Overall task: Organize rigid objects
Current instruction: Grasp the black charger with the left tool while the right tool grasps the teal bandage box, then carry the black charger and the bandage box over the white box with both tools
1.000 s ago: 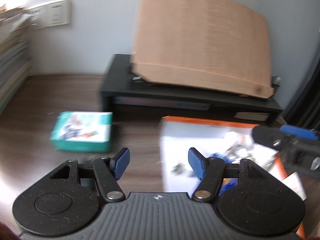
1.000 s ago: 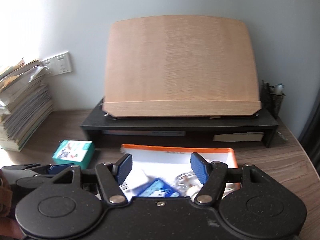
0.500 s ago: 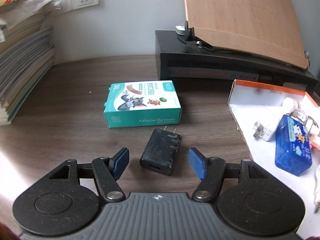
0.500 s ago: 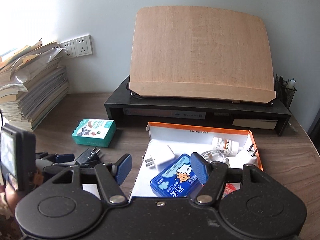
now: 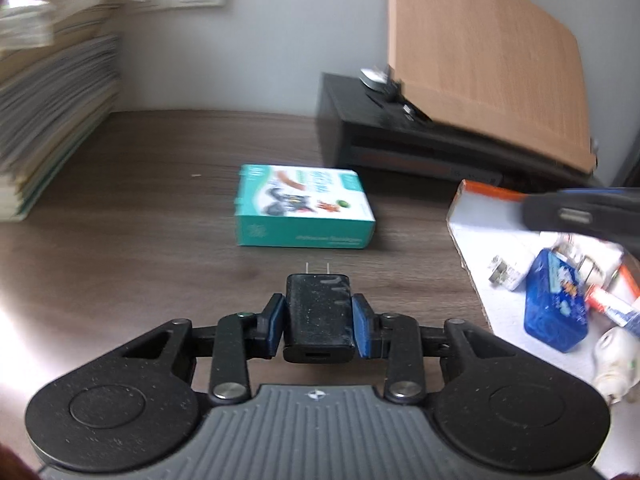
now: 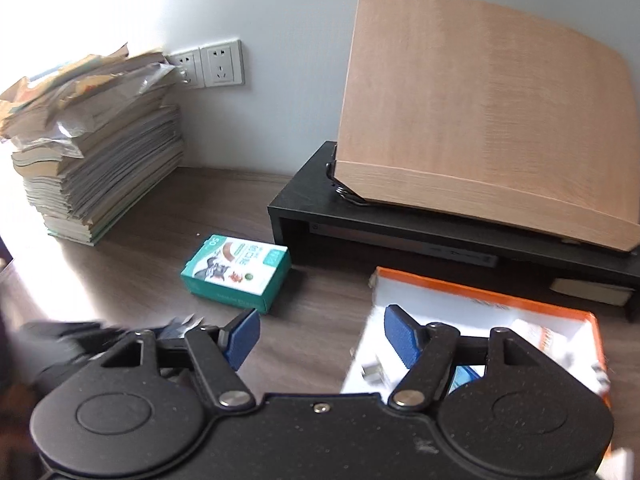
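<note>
In the left wrist view my left gripper (image 5: 319, 323) is shut on a black plug-in charger (image 5: 319, 312), blue pads pressed on both its sides, prongs pointing away. Just beyond lies a teal bandage box (image 5: 305, 211) on the wooden desk. At the right sits an orange-rimmed white box (image 5: 486, 192) holding a blue tin (image 5: 556, 316), a white plug (image 5: 505, 275) and small bottles. My right gripper (image 6: 320, 338) hangs above the desk with its jaws opening and nothing between them, between the bandage box (image 6: 236, 274) and the orange-rimmed box (image 6: 480, 290). It also shows blurred in the left wrist view (image 5: 580, 214).
A black monitor stand (image 6: 400, 220) carries a tilted wooden board (image 6: 480, 112) at the back. A tall stack of books and papers (image 6: 96, 148) stands at the left under wall sockets (image 6: 212, 64). Bare wooden desk (image 5: 140, 200) lies between stack and bandage box.
My left gripper moved forward around the black charger and closed on it. My right gripper swung left toward the bandage box, and its jaws stand wider than before.
</note>
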A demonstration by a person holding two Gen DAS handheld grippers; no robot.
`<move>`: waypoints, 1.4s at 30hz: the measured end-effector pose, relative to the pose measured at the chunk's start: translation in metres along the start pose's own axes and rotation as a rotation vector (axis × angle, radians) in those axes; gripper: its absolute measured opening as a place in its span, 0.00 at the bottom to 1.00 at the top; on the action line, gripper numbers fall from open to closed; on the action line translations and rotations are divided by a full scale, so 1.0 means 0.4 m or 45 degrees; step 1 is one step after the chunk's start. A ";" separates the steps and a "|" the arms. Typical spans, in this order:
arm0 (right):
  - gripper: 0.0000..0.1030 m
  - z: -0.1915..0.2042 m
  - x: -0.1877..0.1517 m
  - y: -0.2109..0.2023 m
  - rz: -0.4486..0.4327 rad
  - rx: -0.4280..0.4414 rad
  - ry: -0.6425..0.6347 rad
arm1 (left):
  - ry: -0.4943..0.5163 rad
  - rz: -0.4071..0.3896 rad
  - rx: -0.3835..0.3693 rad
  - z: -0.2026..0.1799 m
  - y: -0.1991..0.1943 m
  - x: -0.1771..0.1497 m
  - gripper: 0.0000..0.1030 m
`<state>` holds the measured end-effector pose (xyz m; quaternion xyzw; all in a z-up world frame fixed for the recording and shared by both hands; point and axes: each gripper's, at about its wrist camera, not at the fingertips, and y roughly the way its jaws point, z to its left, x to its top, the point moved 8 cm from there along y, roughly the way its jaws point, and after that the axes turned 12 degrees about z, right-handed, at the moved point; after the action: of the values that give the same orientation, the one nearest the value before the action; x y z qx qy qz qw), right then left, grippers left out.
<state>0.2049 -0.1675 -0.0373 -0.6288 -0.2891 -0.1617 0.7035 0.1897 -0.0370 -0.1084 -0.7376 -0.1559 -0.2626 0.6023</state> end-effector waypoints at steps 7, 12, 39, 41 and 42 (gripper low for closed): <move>0.79 0.012 0.100 0.235 0.087 -0.164 -0.040 | -0.157 -0.040 0.008 0.085 -0.114 -0.042 0.35; 0.79 0.089 0.092 0.299 0.178 -0.124 -0.152 | -0.256 -0.057 0.050 0.158 -0.159 -0.063 0.35; 0.81 0.368 0.114 0.282 0.191 0.095 -0.281 | -0.454 -0.116 0.146 0.338 -0.234 -0.080 0.35; 0.81 0.366 0.103 0.233 0.161 0.083 -0.266 | -0.442 -0.118 0.150 0.326 -0.238 -0.070 0.35; 0.81 0.360 0.096 0.206 0.151 0.081 -0.252 | -0.432 -0.120 0.150 0.317 -0.239 -0.064 0.35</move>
<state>0.2542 -0.0085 -0.0732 -0.6349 -0.3245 -0.0475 0.6995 0.1418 0.1098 -0.0633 -0.7265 -0.3047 -0.1530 0.5967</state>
